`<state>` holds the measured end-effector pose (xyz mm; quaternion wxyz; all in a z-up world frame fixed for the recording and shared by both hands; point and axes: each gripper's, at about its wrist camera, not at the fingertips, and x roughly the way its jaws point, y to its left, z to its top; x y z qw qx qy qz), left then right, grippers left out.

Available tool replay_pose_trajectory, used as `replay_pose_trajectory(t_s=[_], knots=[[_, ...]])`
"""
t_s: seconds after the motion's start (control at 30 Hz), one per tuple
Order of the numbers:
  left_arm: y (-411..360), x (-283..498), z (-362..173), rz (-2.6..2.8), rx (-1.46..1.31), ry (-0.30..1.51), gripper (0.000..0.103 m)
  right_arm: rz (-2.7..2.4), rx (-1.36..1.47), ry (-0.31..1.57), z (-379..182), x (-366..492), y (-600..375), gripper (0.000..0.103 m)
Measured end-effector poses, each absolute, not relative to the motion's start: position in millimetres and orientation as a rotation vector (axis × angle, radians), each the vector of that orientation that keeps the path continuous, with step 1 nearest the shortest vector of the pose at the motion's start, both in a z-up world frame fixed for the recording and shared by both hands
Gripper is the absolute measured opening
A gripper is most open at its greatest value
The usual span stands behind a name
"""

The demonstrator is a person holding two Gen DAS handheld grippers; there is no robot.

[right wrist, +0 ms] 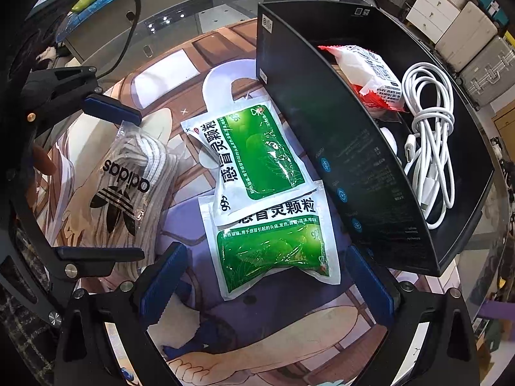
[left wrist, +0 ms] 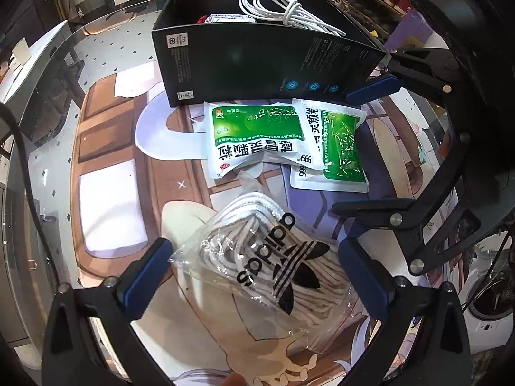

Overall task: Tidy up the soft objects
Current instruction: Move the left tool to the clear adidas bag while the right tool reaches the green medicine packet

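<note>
Left wrist view. My left tongs (left wrist: 257,276) stand wide apart, blue pads on either side of a clear Adidas bag of white laces (left wrist: 270,267). The bag lies between the pads on the printed mat (left wrist: 109,167) that covers the worktop; whether either pad touches the plastic I cannot tell. Beyond it lie two green-and-white 999 granule sachets (left wrist: 257,138), one overlapping the other, just in front of a black open-topped box (left wrist: 257,61). A coiled white cable (left wrist: 283,9) sits inside the box. The right tongs (left wrist: 363,151) enter from the right, open, with one pad near the box's corner and the other beside the nearer sachet.

Right wrist view. My right tongs (right wrist: 267,280) are spread apart and hold nothing. Their pads flank the lower end of the near 999 sachet (right wrist: 273,251), which lies flat on the mat; contact is not clear. The second sachet (right wrist: 254,157) overlaps its top edge and touches the wall of the black box (right wrist: 354,167). In the box: the white cable (right wrist: 431,135) and a red-and-white snack packet (right wrist: 370,74). At left, the left tongs (right wrist: 119,186) are open around the Adidas lace bag (right wrist: 128,180), one pad above it and one below.
</note>
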<state>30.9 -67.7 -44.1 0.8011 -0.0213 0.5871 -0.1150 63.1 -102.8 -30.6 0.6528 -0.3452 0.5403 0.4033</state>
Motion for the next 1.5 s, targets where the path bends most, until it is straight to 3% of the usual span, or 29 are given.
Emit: replay_pose_trajectory(t_s=[0.63, 1.5], knots=[[-63, 19, -41, -0.268, -0.027, 1.229, 0.101, 0.942, -0.759, 1.278, -56, 86, -103, 0.1], [-46, 7, -35, -0.262, -0.039, 1.204, 0.077, 0.942, -0.808, 1.317, -57, 85, -81, 0.1]])
